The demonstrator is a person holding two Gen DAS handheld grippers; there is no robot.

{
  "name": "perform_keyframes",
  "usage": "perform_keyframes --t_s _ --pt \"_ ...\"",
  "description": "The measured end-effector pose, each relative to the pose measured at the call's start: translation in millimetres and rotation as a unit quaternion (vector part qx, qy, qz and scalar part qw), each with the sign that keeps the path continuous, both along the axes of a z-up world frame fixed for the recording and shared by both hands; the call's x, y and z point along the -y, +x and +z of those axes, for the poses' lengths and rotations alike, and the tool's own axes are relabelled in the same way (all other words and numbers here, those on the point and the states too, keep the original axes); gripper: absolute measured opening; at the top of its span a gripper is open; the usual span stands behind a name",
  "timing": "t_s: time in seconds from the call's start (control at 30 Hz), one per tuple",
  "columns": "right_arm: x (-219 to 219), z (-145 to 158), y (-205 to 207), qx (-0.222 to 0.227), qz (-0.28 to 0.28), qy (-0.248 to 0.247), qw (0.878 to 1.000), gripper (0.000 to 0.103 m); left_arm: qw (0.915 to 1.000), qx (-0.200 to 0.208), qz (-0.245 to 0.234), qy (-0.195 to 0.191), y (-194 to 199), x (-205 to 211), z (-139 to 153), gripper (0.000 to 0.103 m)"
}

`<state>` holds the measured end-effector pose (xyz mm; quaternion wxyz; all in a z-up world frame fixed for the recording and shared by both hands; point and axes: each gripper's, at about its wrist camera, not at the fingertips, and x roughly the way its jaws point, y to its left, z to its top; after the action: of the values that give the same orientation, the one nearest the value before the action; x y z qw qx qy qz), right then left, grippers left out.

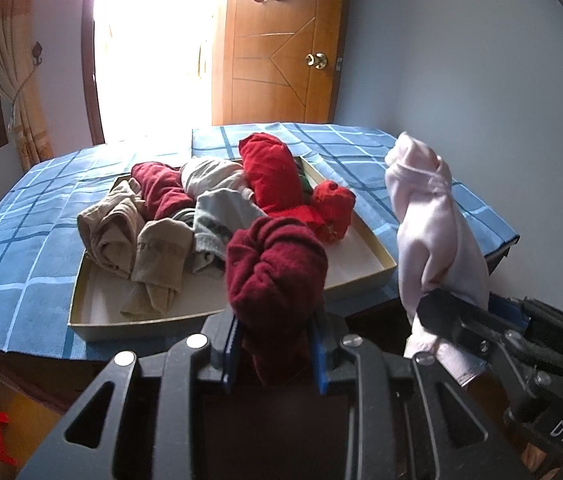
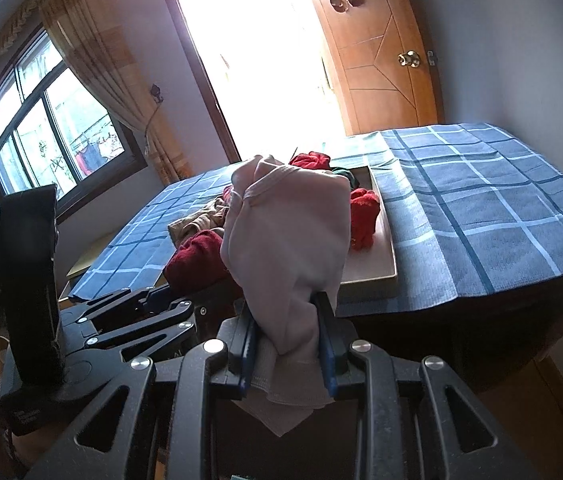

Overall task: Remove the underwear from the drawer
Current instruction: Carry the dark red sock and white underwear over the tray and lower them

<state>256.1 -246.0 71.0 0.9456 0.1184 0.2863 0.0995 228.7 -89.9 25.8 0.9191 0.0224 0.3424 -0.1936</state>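
Clamping dark red underwear [image 1: 275, 268], left gripper [image 1: 275, 344].

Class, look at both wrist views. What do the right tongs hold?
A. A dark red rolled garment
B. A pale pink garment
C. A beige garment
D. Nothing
B: in the right wrist view the right tongs are clamped on the pale pink garment; the dark red garment sits in the left tongs.

place: pretty clearly a home, looks like a bedroom
door [image 1: 277, 60]: wooden, round brass knob [image 1: 316, 60], standing open behind the surface
window [image 2: 53, 128]: left of the door, tied-back gold curtain [image 2: 121, 80]
surface [image 2: 501, 208]: blue checked cloth, in front of the door
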Motion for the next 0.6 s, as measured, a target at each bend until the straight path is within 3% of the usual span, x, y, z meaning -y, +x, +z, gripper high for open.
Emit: perform_keyframes --t_s 0.6 --pt "9.7 1.4 46.1 -0.002 -0.012 -0.003 1.000 0.029 0.9999 -0.008 0.009 -0.002 40.7 6.9 0.9 0.028"
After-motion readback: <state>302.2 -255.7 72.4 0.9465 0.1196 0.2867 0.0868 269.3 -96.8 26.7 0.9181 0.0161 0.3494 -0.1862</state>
